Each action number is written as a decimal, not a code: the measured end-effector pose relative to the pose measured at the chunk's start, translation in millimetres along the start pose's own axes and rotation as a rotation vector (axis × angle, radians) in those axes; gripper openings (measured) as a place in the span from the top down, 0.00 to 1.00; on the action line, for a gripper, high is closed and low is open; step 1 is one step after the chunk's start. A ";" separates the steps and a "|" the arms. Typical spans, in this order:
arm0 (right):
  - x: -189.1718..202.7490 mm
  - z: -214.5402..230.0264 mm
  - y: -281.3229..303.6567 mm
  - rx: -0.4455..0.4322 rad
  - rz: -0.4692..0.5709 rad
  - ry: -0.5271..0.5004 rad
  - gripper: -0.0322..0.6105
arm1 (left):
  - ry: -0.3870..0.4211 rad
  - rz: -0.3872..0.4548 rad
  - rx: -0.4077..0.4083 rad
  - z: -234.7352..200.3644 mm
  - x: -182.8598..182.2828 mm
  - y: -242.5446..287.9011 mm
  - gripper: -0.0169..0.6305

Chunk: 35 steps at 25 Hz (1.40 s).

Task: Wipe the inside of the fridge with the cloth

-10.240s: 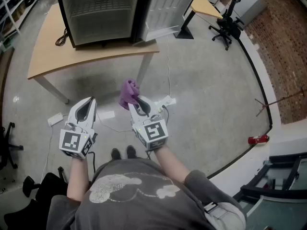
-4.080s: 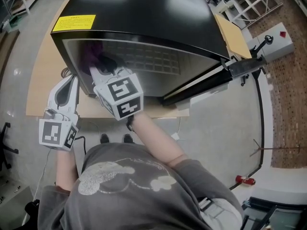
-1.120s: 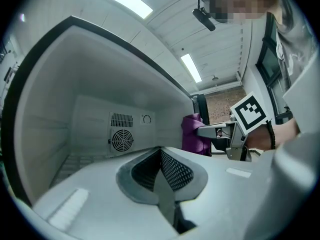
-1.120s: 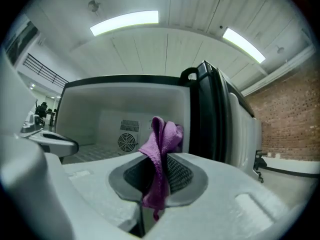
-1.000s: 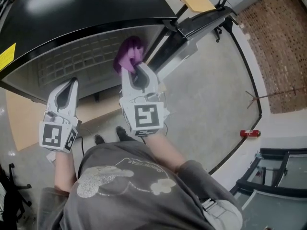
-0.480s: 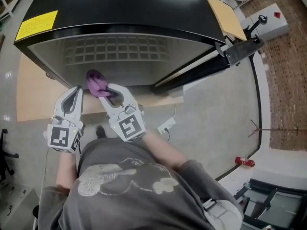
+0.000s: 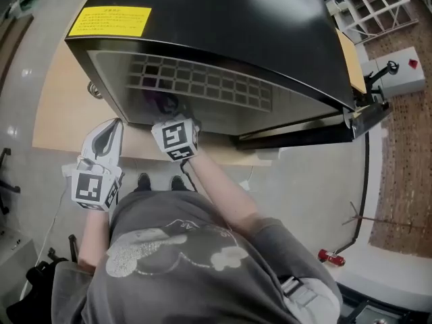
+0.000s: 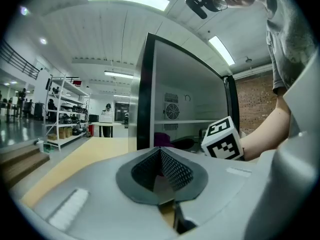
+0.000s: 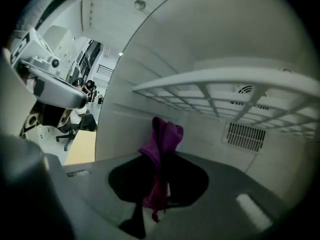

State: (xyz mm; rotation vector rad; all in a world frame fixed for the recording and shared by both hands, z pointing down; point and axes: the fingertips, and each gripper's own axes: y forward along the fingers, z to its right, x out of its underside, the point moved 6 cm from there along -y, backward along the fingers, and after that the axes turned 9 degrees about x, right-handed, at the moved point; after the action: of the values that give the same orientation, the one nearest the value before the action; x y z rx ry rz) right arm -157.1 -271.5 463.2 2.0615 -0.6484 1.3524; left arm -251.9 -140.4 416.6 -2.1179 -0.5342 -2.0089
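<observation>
The black fridge [image 7: 223, 19] stands open on a wooden table, its pale inside and wire shelf [image 7: 202, 83] showing. My right gripper [image 7: 166, 108] reaches into the lower compartment under the shelf, shut on the purple cloth [image 9: 163, 141]. The cloth bunches up above the jaws, close to the inner side wall [image 9: 125, 119]; I cannot tell whether it touches. The cloth [image 8: 163, 139] also shows dimly inside the fridge beside the right gripper's marker cube [image 8: 223, 139]. My left gripper [image 7: 115, 123] hangs outside the fridge's front left corner, shut and holding nothing.
The wooden table [image 7: 57, 110] carries the fridge and juts out to the left. The fridge door [image 7: 317, 132] hangs open at the right. A wire shelf [image 9: 225, 86] spans overhead inside, with a vent [image 9: 245, 135] on the back wall. A person stands far off by shelving [image 8: 107, 115].
My right gripper has gone from the front of the opening into the fridge with the cloth. The left gripper has stayed outside at the left.
</observation>
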 end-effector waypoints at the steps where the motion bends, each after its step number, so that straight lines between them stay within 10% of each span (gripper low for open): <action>1: -1.0 2.1 8.6 0.004 -0.002 -0.001 0.88 | -0.001 0.000 -0.006 -2.7 -0.3 -0.4 0.95; 27: -14.7 -45.3 -36.8 -0.172 0.060 0.094 0.88 | -0.010 -0.020 -0.075 -6.4 12.0 7.1 0.95; 35: 32.5 -29.4 -17.9 -0.072 -0.198 0.151 0.88 | -0.027 -0.058 -0.079 3.8 26.8 9.2 0.95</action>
State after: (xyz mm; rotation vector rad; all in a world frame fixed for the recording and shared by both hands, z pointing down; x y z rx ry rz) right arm -151.9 -240.9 498.9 1.8907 -0.4106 1.3341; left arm -244.2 -143.8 443.9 -2.2029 -0.5353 -2.0675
